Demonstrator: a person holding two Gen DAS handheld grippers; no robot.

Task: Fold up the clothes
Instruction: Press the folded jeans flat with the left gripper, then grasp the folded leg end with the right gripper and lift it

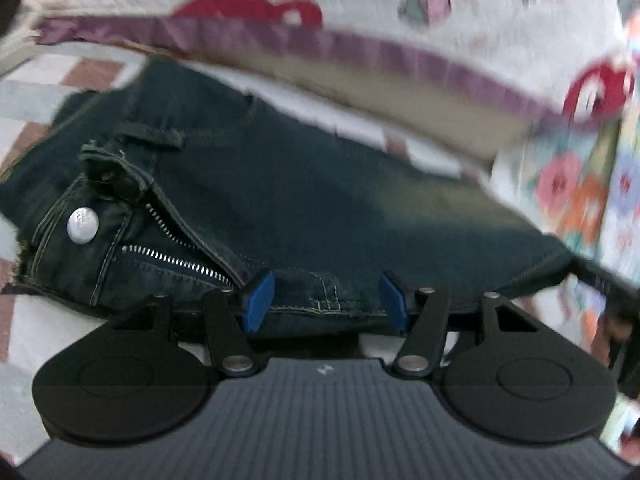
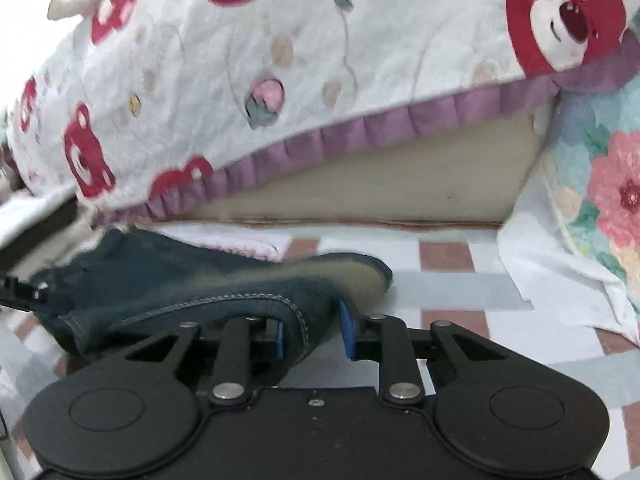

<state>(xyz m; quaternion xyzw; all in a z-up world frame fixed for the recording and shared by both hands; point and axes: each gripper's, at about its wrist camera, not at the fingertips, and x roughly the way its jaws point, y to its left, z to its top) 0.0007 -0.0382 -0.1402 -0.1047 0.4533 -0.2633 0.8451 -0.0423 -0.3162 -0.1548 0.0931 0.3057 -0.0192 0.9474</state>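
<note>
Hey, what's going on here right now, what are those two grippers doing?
A person with two handheld grippers is working on a pair of dark blue denim jeans lying on a checked pink, grey and white surface. The left gripper sits open at the jeans' near edge beside the unzipped fly. The right gripper is open around a stitched fold of denim, not clamped.

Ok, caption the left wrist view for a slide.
Open left gripper at the edge of dark folded jeans, fly unzipped, on a checked sheet.

Left tool (image 1: 327, 300) jaws apart, straddling dark jeans (image 1: 280, 200) hem edge; zipper (image 1: 176, 260) open.
</note>
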